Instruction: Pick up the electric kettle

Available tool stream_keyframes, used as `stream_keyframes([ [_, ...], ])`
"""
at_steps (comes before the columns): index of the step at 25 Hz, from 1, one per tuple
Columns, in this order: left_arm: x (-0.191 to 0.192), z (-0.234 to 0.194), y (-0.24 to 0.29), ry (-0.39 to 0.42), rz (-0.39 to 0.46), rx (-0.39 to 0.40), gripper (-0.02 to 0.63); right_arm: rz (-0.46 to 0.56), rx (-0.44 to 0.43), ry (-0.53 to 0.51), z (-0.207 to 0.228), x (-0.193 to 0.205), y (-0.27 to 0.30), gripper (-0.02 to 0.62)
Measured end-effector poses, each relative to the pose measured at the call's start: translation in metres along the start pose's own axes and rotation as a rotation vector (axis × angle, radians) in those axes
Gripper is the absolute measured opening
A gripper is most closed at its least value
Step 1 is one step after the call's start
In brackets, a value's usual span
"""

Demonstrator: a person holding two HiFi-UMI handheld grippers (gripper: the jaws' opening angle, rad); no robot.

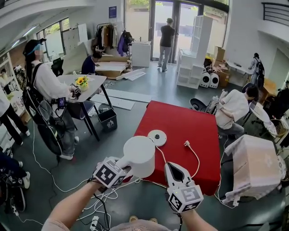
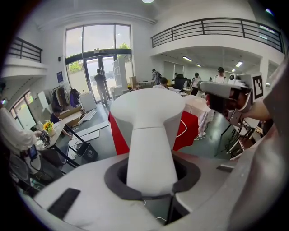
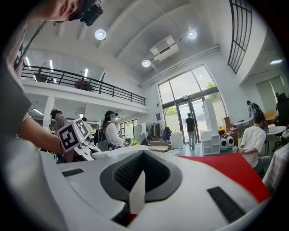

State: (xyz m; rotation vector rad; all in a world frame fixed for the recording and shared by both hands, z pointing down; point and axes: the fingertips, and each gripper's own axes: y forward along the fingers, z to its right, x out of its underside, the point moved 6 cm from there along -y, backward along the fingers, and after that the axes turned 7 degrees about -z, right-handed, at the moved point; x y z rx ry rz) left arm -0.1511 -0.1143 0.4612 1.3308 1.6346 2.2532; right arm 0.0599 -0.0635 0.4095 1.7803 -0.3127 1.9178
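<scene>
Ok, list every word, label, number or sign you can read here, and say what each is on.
No readable text in any view.
Left cube: black-and-white square markers, a pattern, no letters.
Right cube: the same kind of markers, no letters.
Blue sign on the back wall by the glass doors: too small to read.
Kettle: plain white, no print showing.

The electric kettle (image 1: 141, 155) is white, its round base (image 1: 156, 137) at one o'clock white too, the tablecloth (image 1: 189, 126) red; left gripper (image 1: 123, 163) and right gripper (image 1: 175, 168) white, cubes (image 1: 108, 174) black-and-white squares
</scene>
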Motion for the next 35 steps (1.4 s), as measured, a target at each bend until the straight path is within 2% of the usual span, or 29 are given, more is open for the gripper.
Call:
stream_keyframes([
  [7,0.005,0.009,-0.003,-0.010,-0.005,-0.003,0.110,0.013,-0.032,-0.015,-0.003,-0.007,-0.002,0.018],
  [35,0.012,0.010,-0.009,-0.023,0.002,0.011,0.110,0.022,-0.019,-0.036,-0.011,-0.010,-0.007,0.018],
])
